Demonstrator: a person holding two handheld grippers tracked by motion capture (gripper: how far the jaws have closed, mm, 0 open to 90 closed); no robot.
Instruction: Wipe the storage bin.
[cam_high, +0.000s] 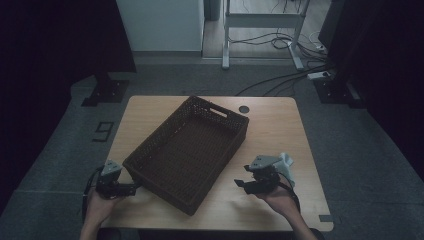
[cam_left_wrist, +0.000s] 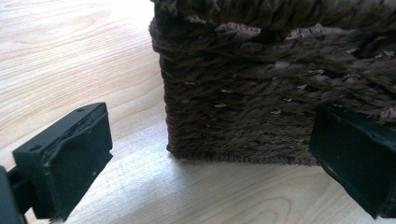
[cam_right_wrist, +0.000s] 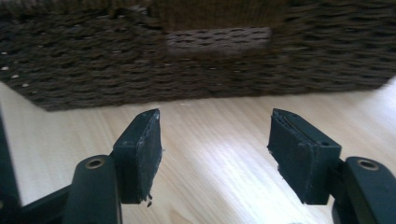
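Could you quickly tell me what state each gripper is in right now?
Left gripper: open, empty, at the corner of the woven basket.
Right gripper: open, empty, pointing at the basket's side.

One woven basket (cam_high: 186, 152) sits on one wooden bench (cam_high: 272, 127), flanked by two hand-held grippers, the left hand-held gripper (cam_high: 131, 188) and the right hand-held gripper (cam_high: 242, 176).
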